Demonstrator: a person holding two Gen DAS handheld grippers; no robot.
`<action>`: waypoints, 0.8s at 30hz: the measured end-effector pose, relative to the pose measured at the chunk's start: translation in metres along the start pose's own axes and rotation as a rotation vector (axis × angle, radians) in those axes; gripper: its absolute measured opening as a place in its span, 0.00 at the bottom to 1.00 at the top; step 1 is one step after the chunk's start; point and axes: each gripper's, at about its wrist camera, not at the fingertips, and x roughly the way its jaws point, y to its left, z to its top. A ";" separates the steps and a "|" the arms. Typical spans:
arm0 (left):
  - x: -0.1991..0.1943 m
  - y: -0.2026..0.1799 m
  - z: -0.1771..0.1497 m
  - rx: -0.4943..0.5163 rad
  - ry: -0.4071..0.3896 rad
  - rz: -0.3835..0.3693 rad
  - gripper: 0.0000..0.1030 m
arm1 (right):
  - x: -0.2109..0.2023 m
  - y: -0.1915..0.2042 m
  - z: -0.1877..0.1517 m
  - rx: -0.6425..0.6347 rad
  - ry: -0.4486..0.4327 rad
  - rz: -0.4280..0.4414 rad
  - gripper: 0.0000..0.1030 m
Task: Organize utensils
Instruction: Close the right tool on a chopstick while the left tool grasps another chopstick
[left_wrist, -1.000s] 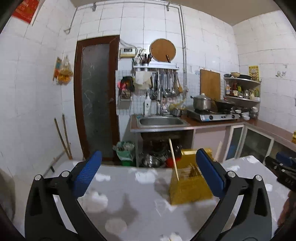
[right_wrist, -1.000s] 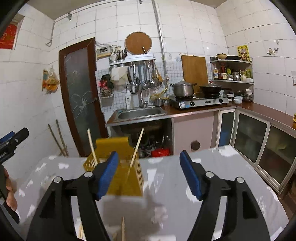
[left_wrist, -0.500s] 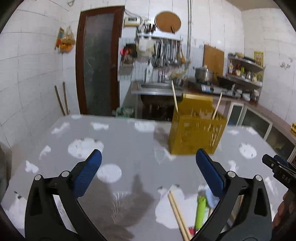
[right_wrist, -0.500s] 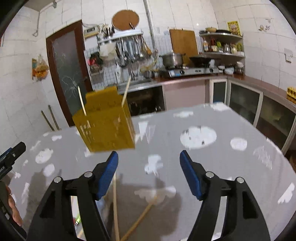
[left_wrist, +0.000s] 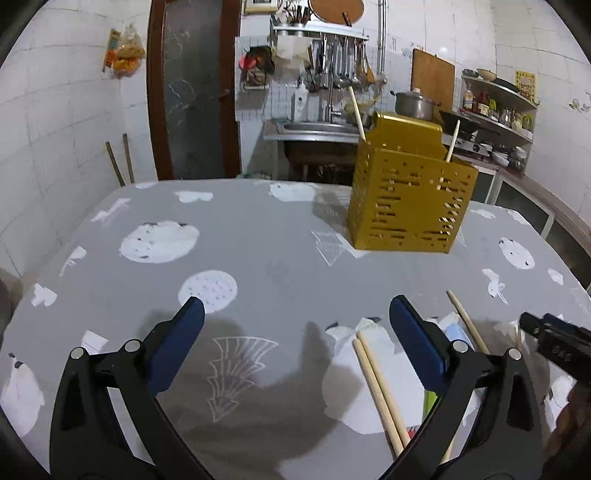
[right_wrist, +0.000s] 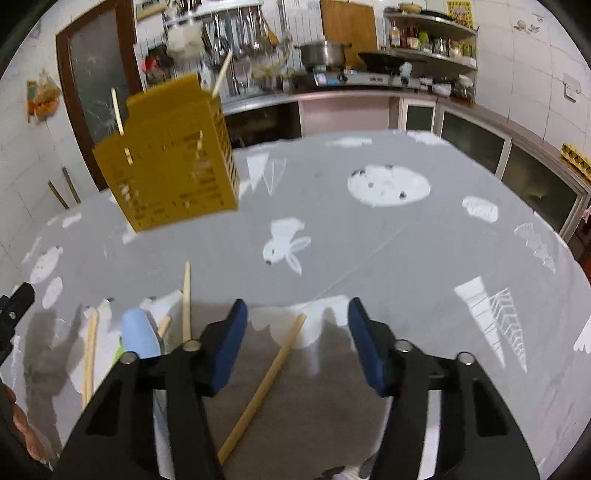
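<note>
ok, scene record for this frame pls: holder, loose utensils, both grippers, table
holder: yellow slotted holder upright on the table, two chopsticks standing in it
loose utensils: chopstick pair and a single chopstick lying flat on the cloth
left gripper: open, nothing between its jaws
right gripper: jaws just been closing, not yet on anything; single chopstick lies between them
table: grey patterned cloth
</note>
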 end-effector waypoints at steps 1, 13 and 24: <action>0.002 0.000 -0.001 -0.003 0.006 -0.002 0.94 | 0.005 0.001 0.000 0.002 0.018 -0.006 0.47; 0.033 -0.002 -0.013 -0.054 0.179 -0.062 0.66 | 0.030 0.010 0.003 -0.027 0.132 0.005 0.12; 0.052 -0.024 -0.023 -0.015 0.265 -0.077 0.50 | 0.026 -0.015 0.013 -0.082 0.138 0.005 0.11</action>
